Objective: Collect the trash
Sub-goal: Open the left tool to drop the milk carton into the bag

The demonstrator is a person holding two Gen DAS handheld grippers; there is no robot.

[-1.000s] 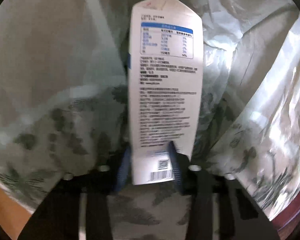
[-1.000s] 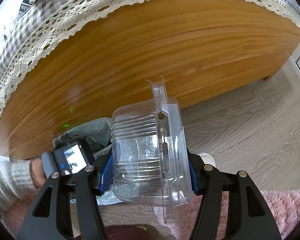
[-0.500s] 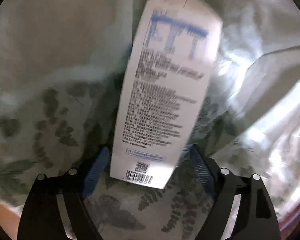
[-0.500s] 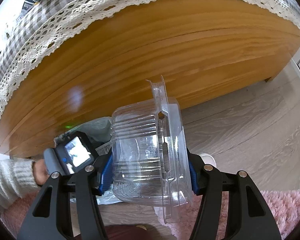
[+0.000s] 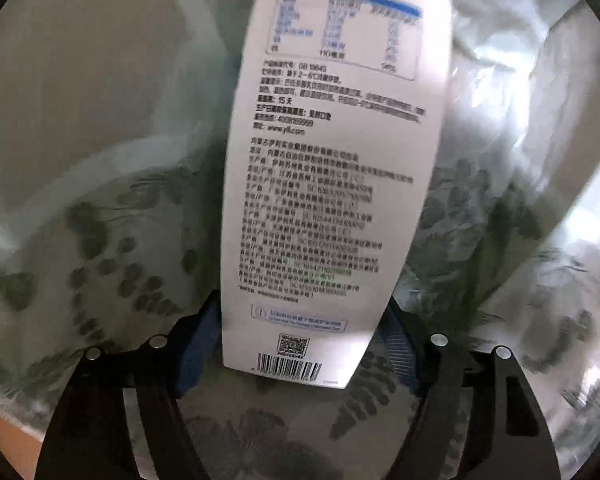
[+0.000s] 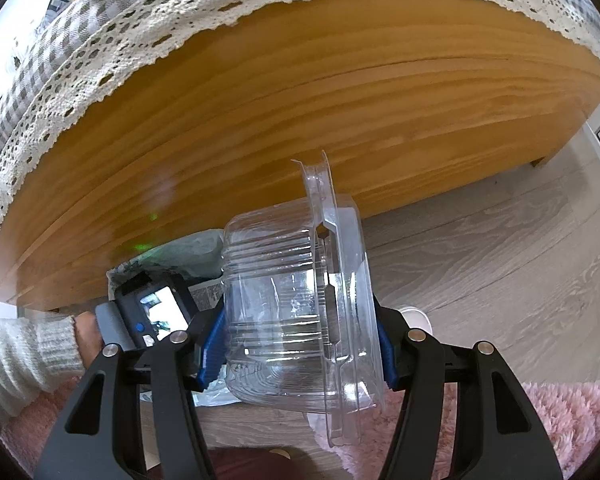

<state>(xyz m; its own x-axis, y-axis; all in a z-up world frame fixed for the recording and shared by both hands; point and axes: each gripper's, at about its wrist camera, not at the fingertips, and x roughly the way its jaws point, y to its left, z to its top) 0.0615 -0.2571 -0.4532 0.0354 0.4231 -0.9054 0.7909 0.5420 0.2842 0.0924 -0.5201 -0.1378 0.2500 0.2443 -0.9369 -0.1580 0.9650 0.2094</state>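
One white printed milk carton [image 5: 332, 184] stands inside one translucent fern-patterned trash bag [image 5: 100, 248] between the left tongs [image 5: 300, 354], whose jaws, just opened and now closing slightly, stand clear, while the right tongs [image 6: 300, 350] clamp one clear plastic clamshell box [image 6: 296, 308].

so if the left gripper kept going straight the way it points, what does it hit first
Most likely the milk carton, which stands between the open jaws of the left gripper after they have just been opening. Behind it is the leaf-print trash bag; depth is unclear.
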